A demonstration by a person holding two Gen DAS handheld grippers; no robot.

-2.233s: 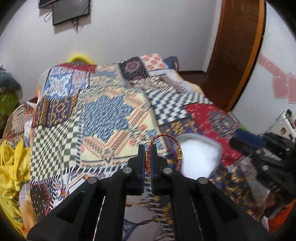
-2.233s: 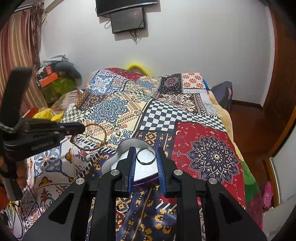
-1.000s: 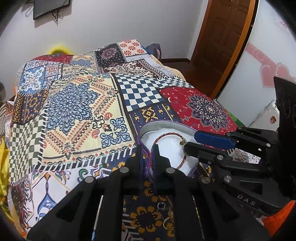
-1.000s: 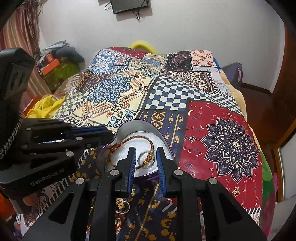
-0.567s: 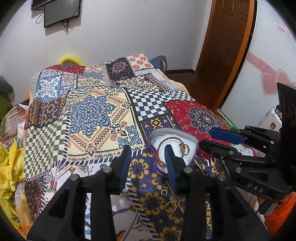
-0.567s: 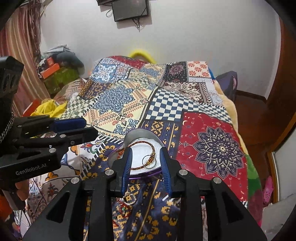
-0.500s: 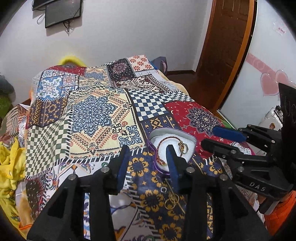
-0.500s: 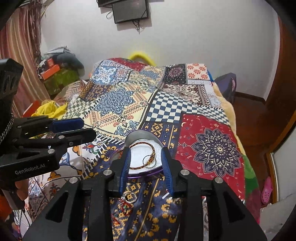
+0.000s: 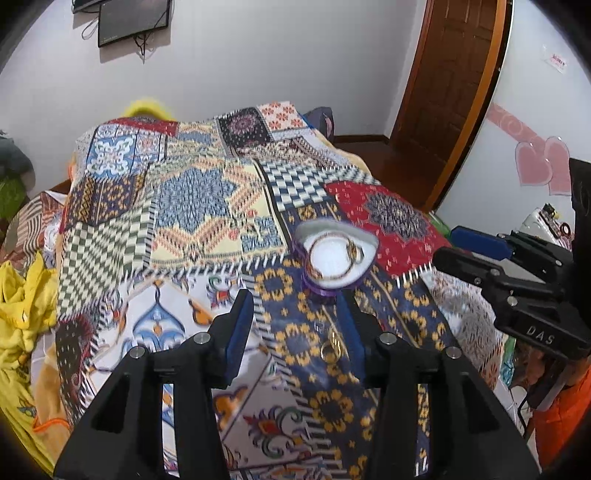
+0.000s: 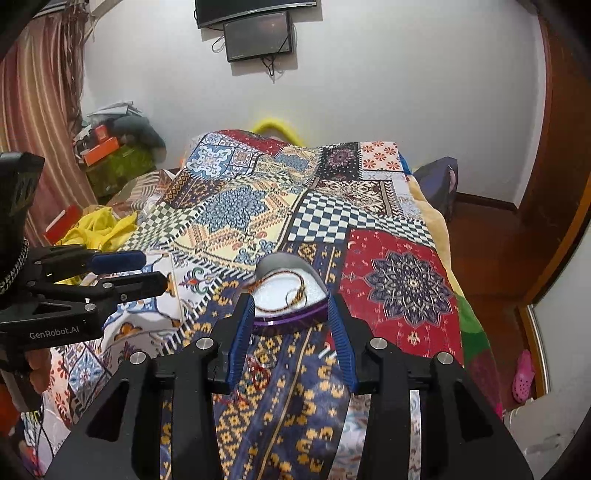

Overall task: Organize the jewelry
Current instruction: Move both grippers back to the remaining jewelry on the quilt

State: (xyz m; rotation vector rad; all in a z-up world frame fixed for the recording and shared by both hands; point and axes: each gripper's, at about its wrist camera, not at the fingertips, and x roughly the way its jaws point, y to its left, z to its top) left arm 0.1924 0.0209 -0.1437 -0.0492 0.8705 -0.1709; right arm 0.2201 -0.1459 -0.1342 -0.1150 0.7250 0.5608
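A purple heart-shaped jewelry box [image 9: 365, 275] with a white lining lies open on the patchwork bedspread; it also shows in the right wrist view [image 10: 295, 319]. A red and gold bangle [image 9: 334, 254] and a thin ring lie inside it, seen too in the right wrist view [image 10: 284, 291]. Loose rings [image 9: 330, 349] lie on the spread in front of the box, and also in the right wrist view [image 10: 264, 360]. My left gripper [image 9: 297, 314] is open and empty, short of the box. My right gripper [image 10: 291, 314] is open and empty, its fingers either side of the box's near edge.
The patchwork bedspread [image 9: 207, 206] covers the bed. Yellow cloth [image 9: 18, 295] lies at the left edge. A wooden door [image 9: 454, 92] stands at the right. A cluttered pile [image 10: 110, 147] sits by the curtain. Screens [image 10: 258, 33] hang on the wall.
Both grippers let go of their pieces into the box, opened wide and drew back from it. The bangle and ring now rest on the white lining.
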